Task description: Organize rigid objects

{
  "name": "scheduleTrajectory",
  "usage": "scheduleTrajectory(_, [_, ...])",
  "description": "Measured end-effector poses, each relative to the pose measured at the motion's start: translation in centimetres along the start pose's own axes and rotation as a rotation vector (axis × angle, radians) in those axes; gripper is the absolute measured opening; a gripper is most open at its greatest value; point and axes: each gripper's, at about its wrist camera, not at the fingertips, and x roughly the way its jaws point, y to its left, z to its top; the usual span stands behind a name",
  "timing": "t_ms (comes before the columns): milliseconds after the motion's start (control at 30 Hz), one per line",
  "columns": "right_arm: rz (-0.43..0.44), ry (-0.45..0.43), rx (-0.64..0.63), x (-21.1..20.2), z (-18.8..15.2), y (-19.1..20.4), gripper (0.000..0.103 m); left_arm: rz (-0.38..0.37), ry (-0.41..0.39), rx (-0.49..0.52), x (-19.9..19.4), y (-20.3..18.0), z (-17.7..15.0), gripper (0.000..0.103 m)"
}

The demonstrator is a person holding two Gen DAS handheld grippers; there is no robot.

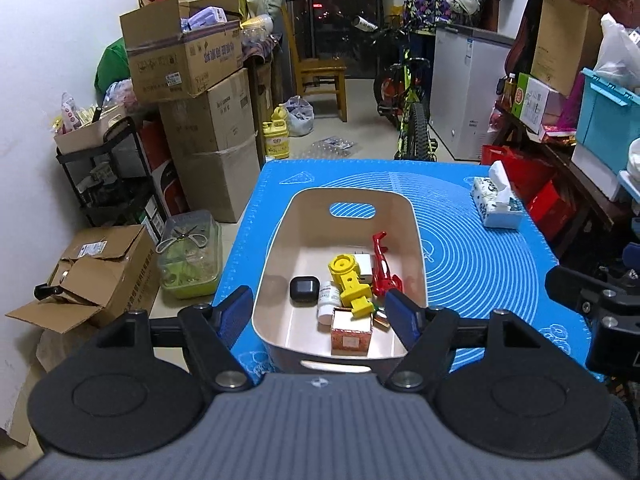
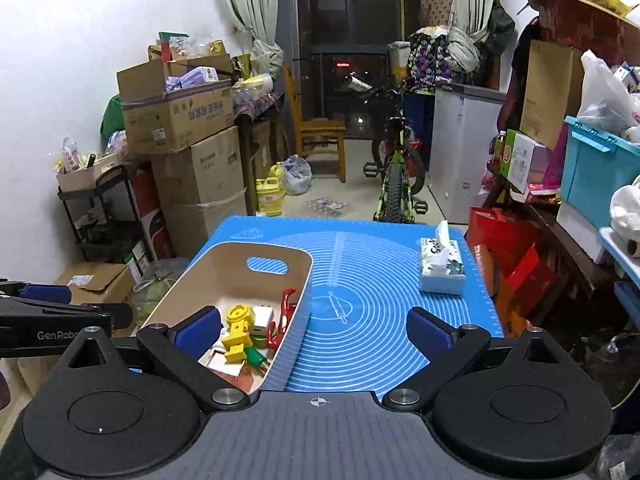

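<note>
Left tongs: your left gripper (image 1: 318, 312) hangs released, empty, over the bin's near end.
Right tongs: your right gripper (image 2: 316, 330) gapes, empty, above the blue mat (image 2: 380, 280).
Bin: the beige bin (image 1: 280, 248) holds a yellow part (image 1: 351, 280), red clip (image 1: 382, 264), black case (image 1: 304, 289), white bottle (image 1: 327, 300) and small box (image 1: 351, 336), between your left fingertips.
Tissues: tissue pack (image 2: 440, 266) ahead-right.

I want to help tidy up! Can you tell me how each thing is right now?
left gripper: open, empty
right gripper: open, empty
bin: upright, holding toys
yellow toy: lying in bin
red toy: lying in bin
tissue box: tissue sticking out
</note>
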Motion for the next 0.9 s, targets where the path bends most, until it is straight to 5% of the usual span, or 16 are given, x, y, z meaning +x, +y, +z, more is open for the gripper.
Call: scheduleTrajectory(900, [-0.037, 0.024, 0.026, -7.9, -6.0, -1.1, 0.1, -0.041, -0.021, 0.052, -5.9, -2.2, -6.1, 0.084])
